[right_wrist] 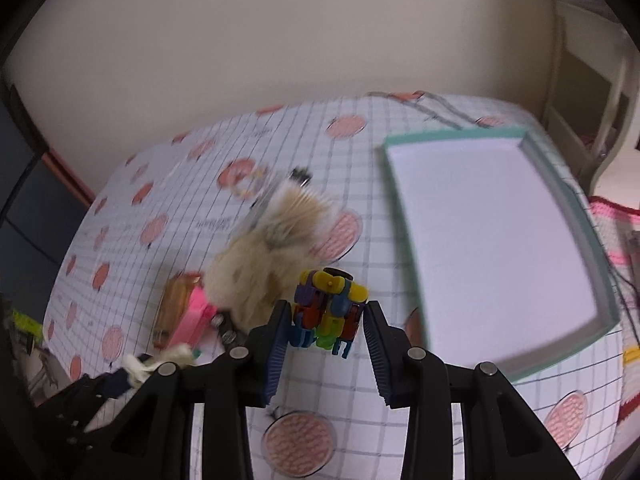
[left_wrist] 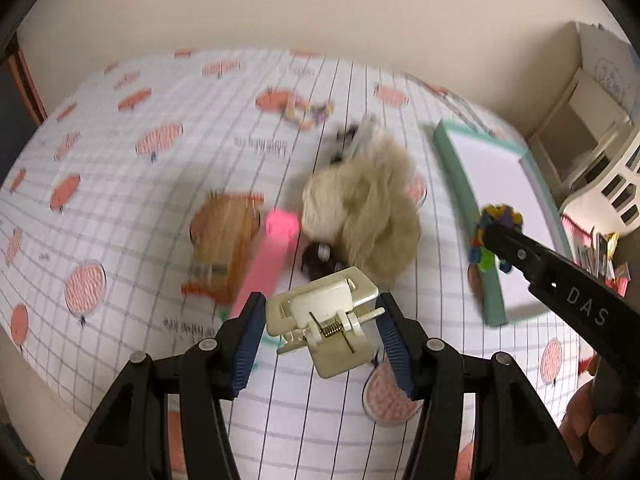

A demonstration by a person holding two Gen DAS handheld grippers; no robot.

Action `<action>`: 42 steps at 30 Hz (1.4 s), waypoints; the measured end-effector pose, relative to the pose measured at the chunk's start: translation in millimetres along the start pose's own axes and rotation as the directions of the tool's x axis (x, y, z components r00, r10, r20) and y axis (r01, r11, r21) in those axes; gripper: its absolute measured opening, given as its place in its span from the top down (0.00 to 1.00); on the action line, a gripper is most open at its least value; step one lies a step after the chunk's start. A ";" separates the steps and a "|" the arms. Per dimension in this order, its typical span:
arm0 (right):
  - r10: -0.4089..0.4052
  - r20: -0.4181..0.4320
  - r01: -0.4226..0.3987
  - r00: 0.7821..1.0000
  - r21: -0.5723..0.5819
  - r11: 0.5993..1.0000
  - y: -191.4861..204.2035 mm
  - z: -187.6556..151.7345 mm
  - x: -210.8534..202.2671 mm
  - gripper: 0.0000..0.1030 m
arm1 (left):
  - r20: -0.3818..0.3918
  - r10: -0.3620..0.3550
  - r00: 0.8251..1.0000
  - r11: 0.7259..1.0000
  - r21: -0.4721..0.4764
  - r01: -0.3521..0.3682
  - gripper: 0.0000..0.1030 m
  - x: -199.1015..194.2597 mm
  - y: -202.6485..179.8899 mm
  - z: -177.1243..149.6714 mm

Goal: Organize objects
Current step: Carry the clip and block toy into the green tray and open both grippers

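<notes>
Blue-padded fingers of the left gripper (left_wrist: 322, 322) sit at the bottom of the left wrist view, closed on a cream hair clip (left_wrist: 326, 322). The clip fills the gap between the pads, its spring and hinge facing the camera and its long axis running from lower right up toward the upper left of the frame.

Beyond it, mid-frame, lie a pink bar (left_wrist: 266, 260) pointing up and slightly right, an amber comb-like piece (left_wrist: 224, 244) touching its left side, a beige fluffy ball (left_wrist: 366, 216) to the right, and a small black item (left_wrist: 318, 260) tucked at the ball's lower edge. All are blurred. A beaded ring (left_wrist: 306, 114) lies farther up. The checked tablecloth (left_wrist: 132, 208) with pink round prints is bare across the left half of the frame.

In the right wrist view, the right gripper (right_wrist: 326, 326) holds a many-coloured block toy (right_wrist: 328, 308) between its pads, which press its sides low in the middle of the frame. The toy looks roughly cube-shaped, with no clear long axis. The left wrist view shows the same toy at the gripper's tip, just at the near left edge of a teal-rimmed tray (right_wrist: 568, 184).

The tray fills the right of the frame, its white floor bare, its long side running from the upper middle toward the lower right. A wall rises behind the table's far edge.
</notes>
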State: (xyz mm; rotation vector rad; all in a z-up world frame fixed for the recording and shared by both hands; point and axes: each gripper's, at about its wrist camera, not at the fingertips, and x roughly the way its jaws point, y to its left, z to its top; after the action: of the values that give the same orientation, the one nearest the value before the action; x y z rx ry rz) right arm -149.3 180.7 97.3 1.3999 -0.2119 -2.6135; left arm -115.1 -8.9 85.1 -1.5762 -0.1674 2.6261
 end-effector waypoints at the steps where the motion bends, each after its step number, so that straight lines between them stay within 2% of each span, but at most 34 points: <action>1: -0.010 0.016 0.010 1.000 0.004 1.000 -5.5 1.3 -4.0 0.61 | 0.025 -0.001 1.000 1.000 0.006 0.000 0.43 -2.0 -1.5 1.4; 6: -0.057 0.076 0.056 0.995 0.018 0.998 -30.7 11.4 -12.9 0.61 | 0.119 -0.022 0.993 0.998 0.058 0.015 0.43 -0.7 -18.7 21.1; 10: -0.087 0.104 0.081 0.991 0.055 0.995 -52.4 18.1 -13.9 0.61 | 0.133 -0.038 0.990 0.996 0.091 0.026 0.43 3.7 -37.7 32.0; 14: -0.119 0.097 0.111 0.988 0.082 0.990 -74.1 23.4 -8.3 0.61 | 0.138 -0.042 0.990 0.993 0.112 0.026 0.43 14.3 -58.4 45.8; 29: -0.228 0.035 0.220 0.973 0.160 0.962 -156.1 39.6 31.8 0.61 | 0.102 -0.112 0.988 0.982 0.161 0.095 0.43 78.8 -141.0 90.2; 34: -0.248 0.044 0.239 0.968 0.149 0.960 -169.4 48.6 41.1 0.61 | 0.060 -0.144 0.988 0.984 0.114 0.137 0.43 103.2 -154.7 103.1; 42: -0.245 0.044 0.236 0.968 0.157 0.959 -181.8 58.9 62.9 0.61 | 0.053 -0.162 0.985 0.981 0.118 0.155 0.43 129.2 -177.1 120.0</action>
State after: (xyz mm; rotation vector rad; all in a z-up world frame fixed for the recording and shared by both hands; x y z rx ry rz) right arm -247.5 347.2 41.6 1.4765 -0.2687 -2.8972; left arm -280.4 175.5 51.4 -1.3856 -0.1381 2.5160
